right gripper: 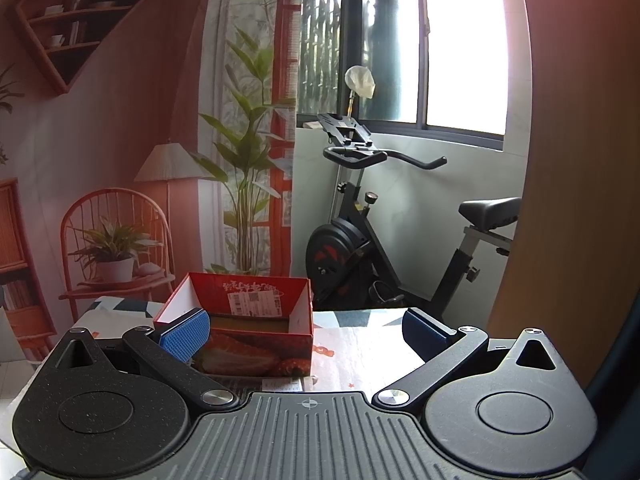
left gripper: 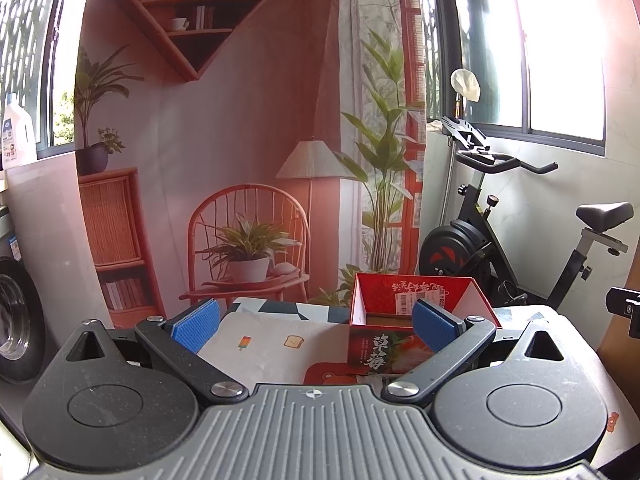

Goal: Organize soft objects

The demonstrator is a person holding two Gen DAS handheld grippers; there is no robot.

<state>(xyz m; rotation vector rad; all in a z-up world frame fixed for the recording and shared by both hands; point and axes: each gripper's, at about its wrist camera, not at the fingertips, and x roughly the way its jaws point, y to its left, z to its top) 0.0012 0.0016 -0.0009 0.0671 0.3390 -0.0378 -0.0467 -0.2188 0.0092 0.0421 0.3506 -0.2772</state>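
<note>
Red strawberry box [left gripper: 404, 320] is sitting open-topped on the patterned tabletop [left gripper: 272, 344], toward its far edge. Left gripper [left gripper: 316, 326] and right gripper [right gripper: 306, 330] are hovering before it, jaws spread wide, holding nothing. Exercise bike [right gripper: 380, 240] is standing behind.

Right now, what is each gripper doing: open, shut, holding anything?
Left gripper: open, holding nothing.
Right gripper: open, holding nothing.
</note>
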